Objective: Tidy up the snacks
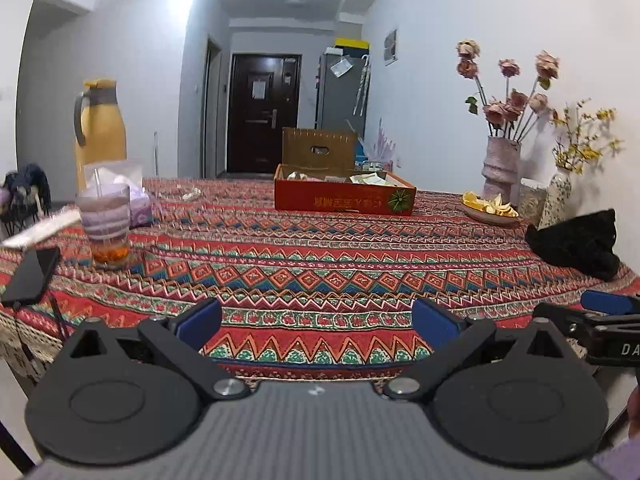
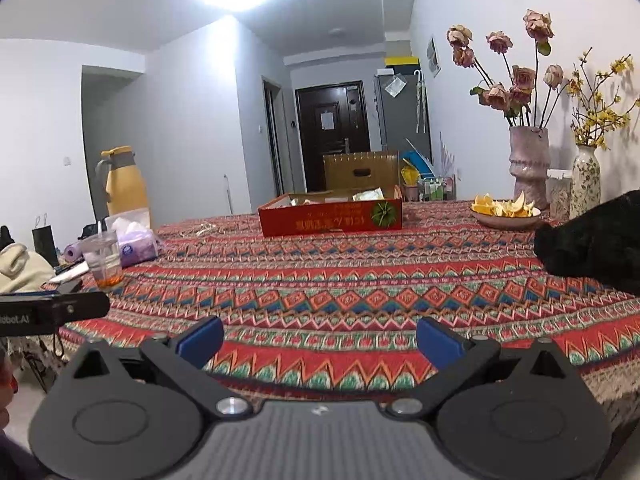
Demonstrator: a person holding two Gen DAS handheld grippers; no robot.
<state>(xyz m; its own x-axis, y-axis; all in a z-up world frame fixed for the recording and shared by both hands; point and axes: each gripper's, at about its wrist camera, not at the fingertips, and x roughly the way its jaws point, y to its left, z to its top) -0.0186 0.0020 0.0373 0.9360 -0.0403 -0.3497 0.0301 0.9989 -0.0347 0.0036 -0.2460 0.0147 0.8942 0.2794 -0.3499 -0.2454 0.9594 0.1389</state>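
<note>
A shallow red cardboard box [image 1: 344, 198] holding several snack packets [image 1: 366, 179] stands at the far middle of the patterned tablecloth [image 1: 320, 264]; it also shows in the right wrist view [image 2: 330, 218]. My left gripper [image 1: 318, 322] is open and empty over the table's near edge. My right gripper [image 2: 320, 340] is open and empty, also at the near edge. The right gripper's side shows at the left wrist view's right edge [image 1: 608, 320]. The left gripper's body shows at the right wrist view's left edge [image 2: 52, 312].
A plastic cup [image 1: 106, 224], tissue pack [image 1: 138, 204], yellow jug [image 1: 100, 128] and phone [image 1: 30, 274] stand at the left. A plate of orange peel [image 1: 488, 208], two flower vases [image 1: 500, 164] and a black bag [image 1: 576, 244] stand at the right. A brown carton [image 1: 320, 148] stands behind the red box.
</note>
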